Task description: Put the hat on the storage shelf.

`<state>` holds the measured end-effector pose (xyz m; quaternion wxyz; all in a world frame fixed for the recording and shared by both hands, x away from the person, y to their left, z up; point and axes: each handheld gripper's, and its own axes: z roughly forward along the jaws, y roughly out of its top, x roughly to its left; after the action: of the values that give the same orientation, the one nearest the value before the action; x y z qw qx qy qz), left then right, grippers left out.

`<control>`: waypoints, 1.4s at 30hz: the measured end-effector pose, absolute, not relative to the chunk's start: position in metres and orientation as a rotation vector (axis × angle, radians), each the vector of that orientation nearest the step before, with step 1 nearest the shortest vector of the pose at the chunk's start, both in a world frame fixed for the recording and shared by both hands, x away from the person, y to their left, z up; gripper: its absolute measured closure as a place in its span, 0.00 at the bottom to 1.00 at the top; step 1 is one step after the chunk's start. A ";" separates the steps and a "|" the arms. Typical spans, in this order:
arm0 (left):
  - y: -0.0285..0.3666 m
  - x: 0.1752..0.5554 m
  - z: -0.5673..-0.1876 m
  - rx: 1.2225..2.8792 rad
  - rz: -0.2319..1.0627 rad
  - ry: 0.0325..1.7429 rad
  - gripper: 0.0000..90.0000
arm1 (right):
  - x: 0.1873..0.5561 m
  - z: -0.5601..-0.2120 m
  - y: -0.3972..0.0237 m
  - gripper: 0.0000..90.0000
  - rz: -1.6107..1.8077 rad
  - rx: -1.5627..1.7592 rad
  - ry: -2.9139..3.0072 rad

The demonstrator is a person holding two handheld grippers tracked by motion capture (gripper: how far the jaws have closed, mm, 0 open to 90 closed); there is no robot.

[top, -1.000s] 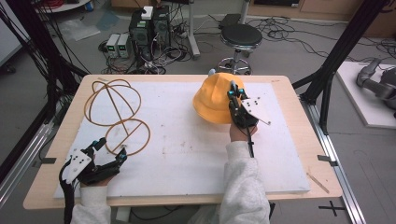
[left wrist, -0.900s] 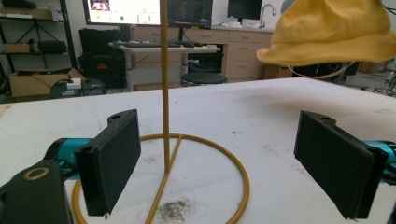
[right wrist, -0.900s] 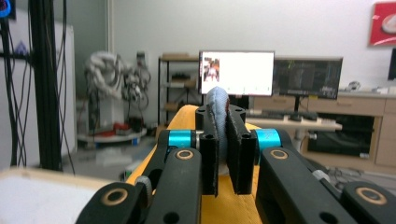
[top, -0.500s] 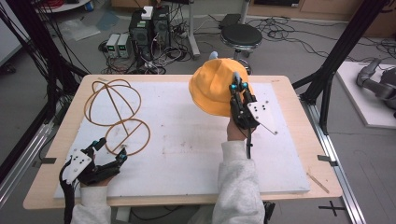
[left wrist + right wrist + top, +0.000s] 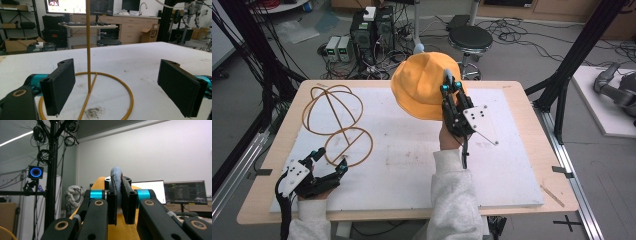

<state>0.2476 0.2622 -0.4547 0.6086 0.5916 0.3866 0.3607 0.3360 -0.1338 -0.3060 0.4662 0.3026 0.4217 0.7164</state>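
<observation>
In the high view we see our right gripper (image 5: 451,86) just above the centre of the frame, its fingers clamped tight on the brim of the orange hat (image 5: 422,82), which hangs clear of the worktop (image 5: 522,125) near its far edge. The hat's crown bulges to the left of the gripper, and the grey three-cornered plate on the gripper faces the camera. In the right gripper view the two fingers (image 5: 111,202) stand nearly together, pinching a pale blue padded edge of the hat (image 5: 117,182), with orange cloth below and behind them.

Our left gripper (image 5: 329,165) rests low on the worktop at the lower left of the high view, just beside the round base of the wire stand (image 5: 343,122), a golden frame with a flat ring at the bottom and crossed hoops on top, standing at the left of the white board. In the left gripper view its fingers (image 5: 60,85) are spread wide and hold nothing; the stand's upright rod (image 5: 88,45) and base ring rise between them, touching neither pad as far as we can tell.
</observation>
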 end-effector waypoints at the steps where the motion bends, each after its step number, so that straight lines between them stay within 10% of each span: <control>1: 0.262 0.248 -0.455 1.367 0.833 0.893 0.17 | 0.336 -0.306 -0.134 0.95 1.759 0.743 1.035; 42: 0.264 0.245 -0.455 1.368 0.822 0.856 0.17 | 0.320 -0.278 0.009 0.95 2.102 0.509 1.209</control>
<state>0.2455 0.2637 -0.4553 0.6172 0.5942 0.3720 0.3571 0.3199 0.0091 -0.2779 0.3259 0.1942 0.4614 0.8020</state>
